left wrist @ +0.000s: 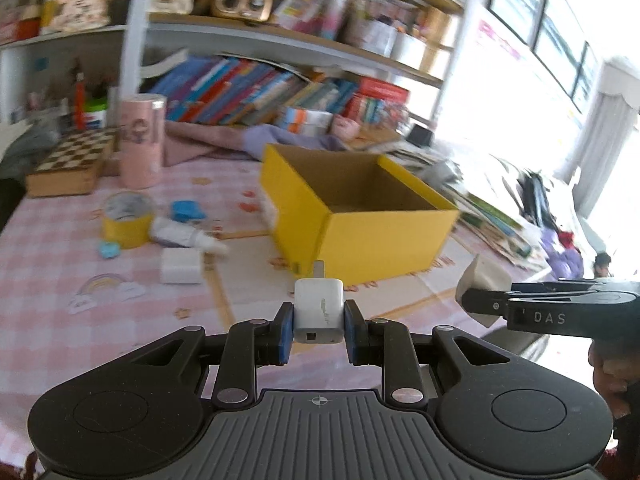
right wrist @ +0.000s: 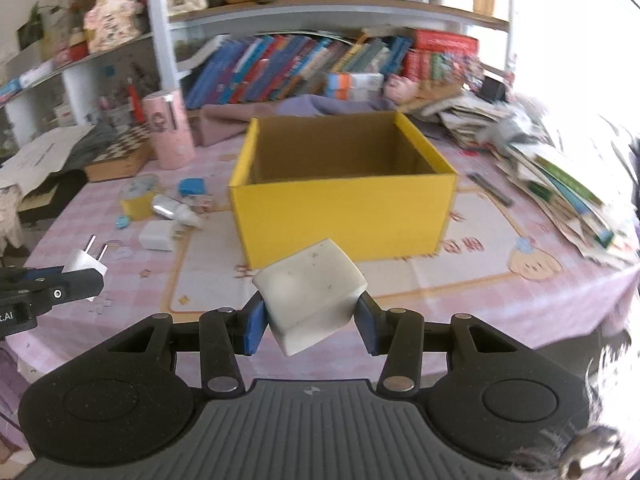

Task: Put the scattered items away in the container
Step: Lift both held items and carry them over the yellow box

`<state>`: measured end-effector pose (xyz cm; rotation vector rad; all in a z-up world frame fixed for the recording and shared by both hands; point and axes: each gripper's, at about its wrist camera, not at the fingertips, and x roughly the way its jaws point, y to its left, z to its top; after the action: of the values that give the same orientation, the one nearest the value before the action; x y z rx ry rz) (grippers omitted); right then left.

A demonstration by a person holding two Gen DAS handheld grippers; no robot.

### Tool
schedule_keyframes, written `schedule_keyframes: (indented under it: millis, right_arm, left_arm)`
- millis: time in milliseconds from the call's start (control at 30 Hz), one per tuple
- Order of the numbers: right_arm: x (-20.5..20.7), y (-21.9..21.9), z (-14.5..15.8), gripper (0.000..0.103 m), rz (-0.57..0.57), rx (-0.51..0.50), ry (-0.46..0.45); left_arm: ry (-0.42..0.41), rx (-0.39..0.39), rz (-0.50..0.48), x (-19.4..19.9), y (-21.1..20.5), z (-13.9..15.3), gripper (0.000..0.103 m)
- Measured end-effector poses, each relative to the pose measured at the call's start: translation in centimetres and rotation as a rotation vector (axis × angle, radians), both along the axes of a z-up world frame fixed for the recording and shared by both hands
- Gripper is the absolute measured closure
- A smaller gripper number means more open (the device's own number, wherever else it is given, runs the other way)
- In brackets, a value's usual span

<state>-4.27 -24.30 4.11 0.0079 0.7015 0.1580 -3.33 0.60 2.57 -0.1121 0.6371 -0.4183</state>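
Box (right wrist: 344,216) sits open mid-counter just ahead; left fingers (left wrist: 319,330) clamp charger (left wrist: 319,310), right fingers (right wrist: 310,326) clamp eraser (right wrist: 310,300), so carry both clear over its near wall before you release.

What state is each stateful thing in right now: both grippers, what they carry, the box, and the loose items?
left gripper: shut on white charger
white charger: held, prongs forward
right gripper: shut on white block
white block: held, tilted
yellow box: open, upright, looks empty
yellow tape roll: on table
second white charger: on table
pink cylinder: upright
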Motion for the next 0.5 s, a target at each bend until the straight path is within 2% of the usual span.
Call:
schedule_keyframes:
  millis: [200, 500]
  right_arm:
    - [-0.1, -2.3, -0.4, 0.059, -0.054, 0.016, 0.011]
    - [0.9, -3.1, -0.4, 0.059, -0.055, 0.016, 0.013]
  left_arm:
    - [0.012, 0.022, -0.056, 0.4, -2.2, -0.3, 0.079]
    - [0.003, 0.042, -0.066, 1.2, -3.6, -0.2, 0.079]
